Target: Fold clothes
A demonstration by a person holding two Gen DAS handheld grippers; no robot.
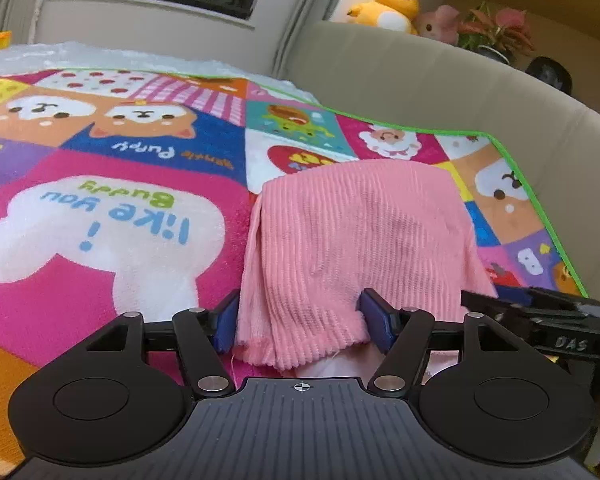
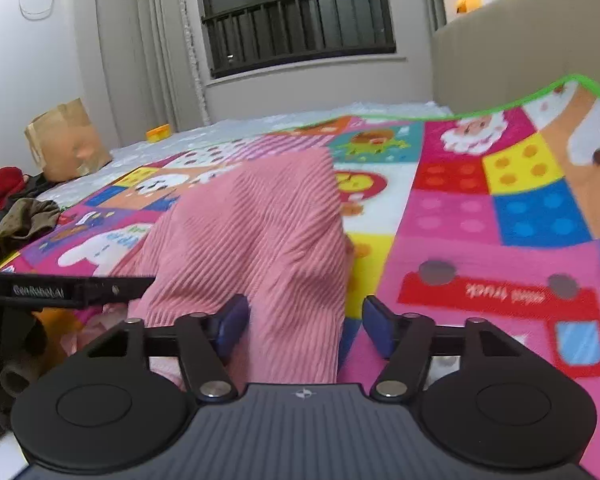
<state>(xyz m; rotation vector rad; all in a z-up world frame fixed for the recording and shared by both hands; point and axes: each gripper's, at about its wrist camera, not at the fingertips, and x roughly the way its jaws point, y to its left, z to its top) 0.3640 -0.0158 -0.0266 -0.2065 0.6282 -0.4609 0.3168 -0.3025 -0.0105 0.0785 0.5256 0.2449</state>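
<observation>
A pink ribbed garment (image 1: 360,232) lies folded on a colourful cartoon blanket (image 1: 100,200). In the left wrist view my left gripper (image 1: 300,320) stands open, and the garment's near hem lies between its blue pads without being pinched. The right gripper's black body (image 1: 540,312) shows at the right edge. In the right wrist view the same garment (image 2: 260,232) bulges up on the blanket (image 2: 500,220). My right gripper (image 2: 304,328) is open over the garment's near right edge, with a gap beside its right pad. The left gripper's arm (image 2: 60,290) reaches in from the left.
A beige padded headboard (image 1: 420,80) borders the blanket, with a yellow plush duck (image 1: 392,4) and a plant on top. A brown paper bag (image 2: 64,140) and a pile of dark and red clothes (image 2: 16,208) sit at the far left. A barred window (image 2: 300,20) is behind.
</observation>
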